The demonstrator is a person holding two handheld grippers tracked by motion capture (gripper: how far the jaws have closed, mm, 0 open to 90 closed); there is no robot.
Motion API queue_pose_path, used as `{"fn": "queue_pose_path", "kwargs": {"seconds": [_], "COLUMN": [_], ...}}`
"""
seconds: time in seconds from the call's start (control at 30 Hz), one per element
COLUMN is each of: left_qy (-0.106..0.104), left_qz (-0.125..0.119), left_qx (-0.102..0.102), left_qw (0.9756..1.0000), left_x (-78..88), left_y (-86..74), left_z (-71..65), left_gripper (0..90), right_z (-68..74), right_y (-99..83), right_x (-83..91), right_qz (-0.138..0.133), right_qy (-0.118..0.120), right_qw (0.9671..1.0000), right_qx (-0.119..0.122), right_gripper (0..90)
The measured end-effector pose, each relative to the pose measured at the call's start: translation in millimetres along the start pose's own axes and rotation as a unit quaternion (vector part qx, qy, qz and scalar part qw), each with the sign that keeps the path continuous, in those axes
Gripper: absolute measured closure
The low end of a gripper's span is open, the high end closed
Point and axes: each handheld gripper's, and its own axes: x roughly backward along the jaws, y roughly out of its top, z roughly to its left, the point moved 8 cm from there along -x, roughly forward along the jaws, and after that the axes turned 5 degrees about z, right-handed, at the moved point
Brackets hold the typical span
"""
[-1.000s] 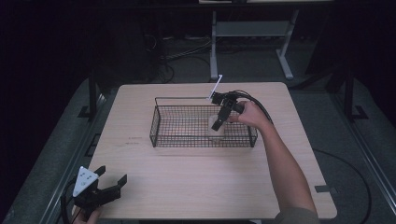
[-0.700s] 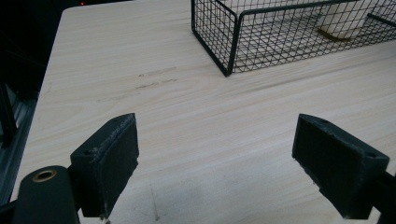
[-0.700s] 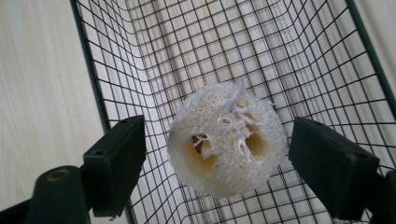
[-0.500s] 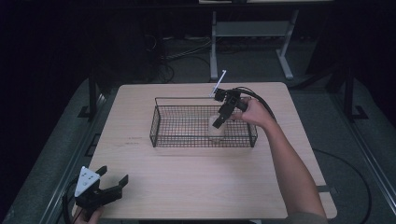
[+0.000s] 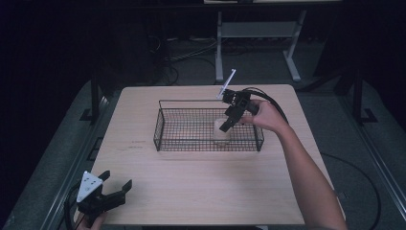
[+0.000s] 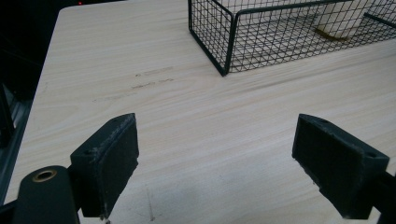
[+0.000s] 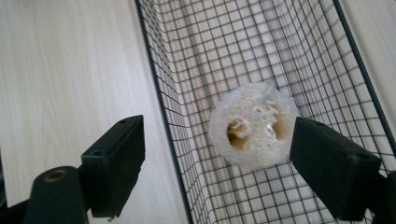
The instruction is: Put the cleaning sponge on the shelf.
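- My right gripper (image 5: 226,123) hangs over the wire basket (image 5: 165,125) with jaws spread; the loofah piece (image 7: 253,125) stands inside, just below and touching nothing (released, I judge).
- My left gripper (image 5: 116,189) rests wide apart, idle at the table (image 5: 201,191) corner, since nothing there needs holding.

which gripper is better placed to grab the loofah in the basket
Right. The right gripper hangs open just above the loofah, which stands inside the basket. The left gripper sits open at the table's near left corner, outside and well away from the basket.
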Motion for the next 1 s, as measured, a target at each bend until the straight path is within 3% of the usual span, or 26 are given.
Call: {"fn": "queue_pose_path", "kwargs": {"seconds": [0.5, 1.0], "left_qy": [0.0, 0.002], "left_qz": [-0.002, -0.005], "left_qx": [-0.002, 0.001], "left_qw": [1.0, 1.0], "left_x": [1.2, 3.6], "left_y": [0.8, 0.9], "left_z": [-1.8, 0.5], "left_gripper": [13.8, 13.8], "right_z": [28.1, 45.8], "right_y": [-1.9, -17.1], "right_x": [-0.2, -3.7], "right_qz": [-0.002, -0.005], "right_qy": [0.003, 0.001], "right_qw": [0.9997, 0.9996], "right_qx": [0.026, 0.029], "right_gripper": [16.5, 15.0]}}
